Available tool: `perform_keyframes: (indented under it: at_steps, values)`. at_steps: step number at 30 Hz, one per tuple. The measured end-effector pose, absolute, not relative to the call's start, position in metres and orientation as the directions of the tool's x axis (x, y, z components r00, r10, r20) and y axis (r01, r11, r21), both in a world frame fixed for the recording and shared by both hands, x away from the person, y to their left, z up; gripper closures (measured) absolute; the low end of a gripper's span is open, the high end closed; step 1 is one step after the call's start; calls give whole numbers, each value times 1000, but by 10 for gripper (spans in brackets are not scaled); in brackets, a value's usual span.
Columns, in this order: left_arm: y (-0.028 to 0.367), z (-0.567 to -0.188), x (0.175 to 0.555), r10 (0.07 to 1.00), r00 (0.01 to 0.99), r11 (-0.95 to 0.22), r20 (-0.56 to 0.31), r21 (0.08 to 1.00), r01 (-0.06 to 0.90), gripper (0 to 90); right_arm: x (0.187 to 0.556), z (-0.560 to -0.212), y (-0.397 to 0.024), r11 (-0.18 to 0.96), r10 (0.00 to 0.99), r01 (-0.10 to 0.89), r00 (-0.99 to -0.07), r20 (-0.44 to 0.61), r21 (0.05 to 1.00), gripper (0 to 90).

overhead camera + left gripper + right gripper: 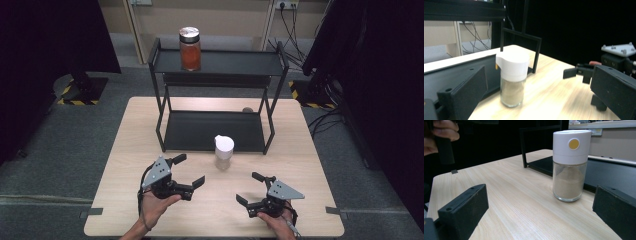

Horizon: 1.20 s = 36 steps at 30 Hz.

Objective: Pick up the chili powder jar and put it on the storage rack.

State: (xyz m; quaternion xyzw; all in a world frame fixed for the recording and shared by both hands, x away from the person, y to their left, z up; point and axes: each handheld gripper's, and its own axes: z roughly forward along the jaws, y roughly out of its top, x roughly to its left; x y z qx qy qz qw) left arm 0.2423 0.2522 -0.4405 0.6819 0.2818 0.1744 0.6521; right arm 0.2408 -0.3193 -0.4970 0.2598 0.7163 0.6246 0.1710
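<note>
High view, left to right: the left hand-held gripper (189,171) sits spread and empty at seven o'clock of the spice shaker (224,152), which stands upright on the counter (120,150) just before the black shelf rack (215,131). The right hand-held gripper (251,187), at five o'clock, gapes too. Glass body likely smooth, breakable; grip below the white cap. Open room flanks it.

Overhead view; two low, jar-facing views

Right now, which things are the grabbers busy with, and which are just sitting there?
In the job: white-capped shaker on the table, left gripper, right gripper, both open, either side of it.

Just sitting: orange jar on the top shelf, black rack, table.
</note>
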Motion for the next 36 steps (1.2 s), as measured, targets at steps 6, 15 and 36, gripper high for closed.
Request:
perform_keyframes:
  at_steps: [6, 15, 36]
  values:
    - [252, -459, 238, 600, 788, 8, -137, 986, 165, 3, 241, -497, -319, 88, 585, 159, -807, 79, 983, 5]
    - [252, -475, 232, 600, 790, -10, -125, 986, 164, 4, 241, -497, -319, 87, 587, 157, -806, 77, 984, 5]
    - [259, -506, 217, 612, 781, -10, -128, 985, 170, 5, 239, -495, -320, 96, 587, 142, -808, 60, 985, 5]
